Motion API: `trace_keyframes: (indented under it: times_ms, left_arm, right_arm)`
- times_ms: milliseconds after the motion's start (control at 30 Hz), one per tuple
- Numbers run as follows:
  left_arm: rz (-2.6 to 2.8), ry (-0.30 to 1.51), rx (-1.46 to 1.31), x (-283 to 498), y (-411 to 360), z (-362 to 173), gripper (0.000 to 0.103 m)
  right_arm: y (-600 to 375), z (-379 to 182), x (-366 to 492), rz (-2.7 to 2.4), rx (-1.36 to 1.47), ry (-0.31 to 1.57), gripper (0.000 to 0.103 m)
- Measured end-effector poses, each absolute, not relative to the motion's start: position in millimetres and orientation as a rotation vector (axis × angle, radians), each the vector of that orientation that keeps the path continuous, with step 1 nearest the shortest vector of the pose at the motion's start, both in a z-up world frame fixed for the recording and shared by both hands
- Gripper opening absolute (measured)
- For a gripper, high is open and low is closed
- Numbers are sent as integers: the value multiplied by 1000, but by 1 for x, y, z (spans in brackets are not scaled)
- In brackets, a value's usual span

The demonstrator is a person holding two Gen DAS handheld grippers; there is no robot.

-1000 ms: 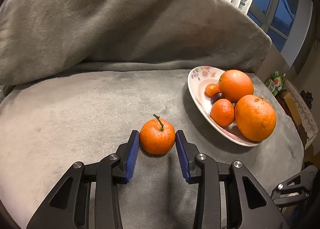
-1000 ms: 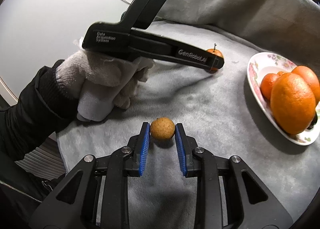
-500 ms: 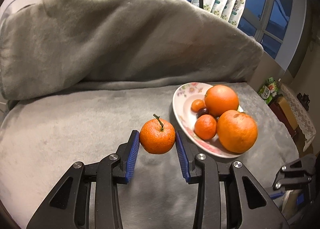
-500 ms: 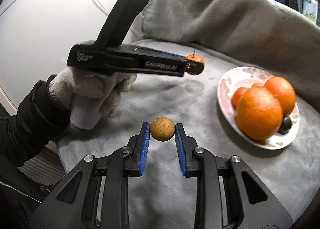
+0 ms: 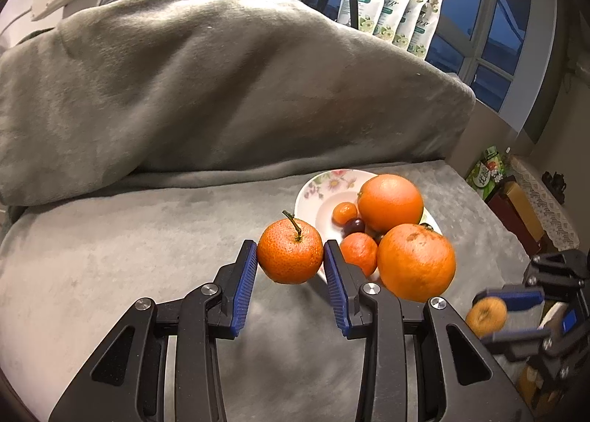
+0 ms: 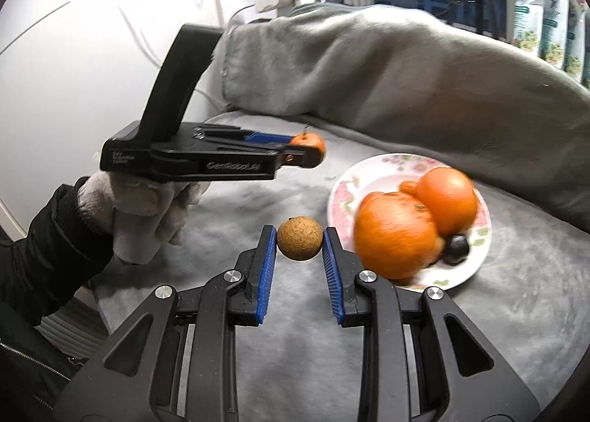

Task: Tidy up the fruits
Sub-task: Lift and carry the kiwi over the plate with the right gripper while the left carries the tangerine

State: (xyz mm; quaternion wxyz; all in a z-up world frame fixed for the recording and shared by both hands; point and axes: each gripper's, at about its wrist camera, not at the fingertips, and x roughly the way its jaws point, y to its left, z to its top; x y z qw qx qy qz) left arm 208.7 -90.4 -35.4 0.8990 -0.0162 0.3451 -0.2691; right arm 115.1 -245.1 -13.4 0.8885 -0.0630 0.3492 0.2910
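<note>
Item 1: left gripper (image 5: pixel 290 267), blue pads clenching a stemmed tangerine (image 5: pixel 290 251) between them, w/ the fruit hanging clear of the grey blanket (image 5: pixel 147 274) below. In the right wrist view the same gripper (image 6: pixel 306 151) is showing side-on, a gloved hand (image 6: pixel 147 215) gripping its handle, black sleeve (image 6: pixel 48 248) behind; tangerine (image 6: pixel 308 145) sitting at the tips.

Item 2: right gripper (image 6: pixel 299 245), pads grasping a small rough brown round fruit (image 6: pixel 299 243), also lifted off the blanket (image 6: pixel 479 330). From the left wrist view this gripper (image 5: pixel 490 315) is appearing low at right of the left gripper, blurred, brown fruit (image 5: pixel 486 316) between its fingers.

Item 3: floral plate (image 5: pixel 320 197), lying just ahead and to the right of the left gripper's tips; ahead-right of the right gripper too (image 6: pixel 343 193). Holding:
- 2 large oranges, near one (image 5: pixel 416 262) and far one (image 5: pixel 390 202), touching each other
- small tangerine (image 5: pixel 358 252) just beyond the left gripper's right pad
- tiny orange fruit (image 5: pixel 345 212)
- dark grape-like fruit (image 5: pixel 354 226) betw. them.
In the right wrist view plate contents are motion-blurred.

Item 4: blanket is bunching up into a big mound (image 5: pixel 221 90) well ahead of both grippers. Pouches w/ floral print (image 5: pixel 391 5) are standing beyond it by the window.
</note>
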Motion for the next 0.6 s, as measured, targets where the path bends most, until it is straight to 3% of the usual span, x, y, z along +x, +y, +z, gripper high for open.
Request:
trace_keyframes:
  times_ms: [600]
  left_arm:
    - [-589, 717, -21, 226, -116, -32, 35]
  right_arm:
    - [-303, -6, 135, 461, -72, 707, 27]
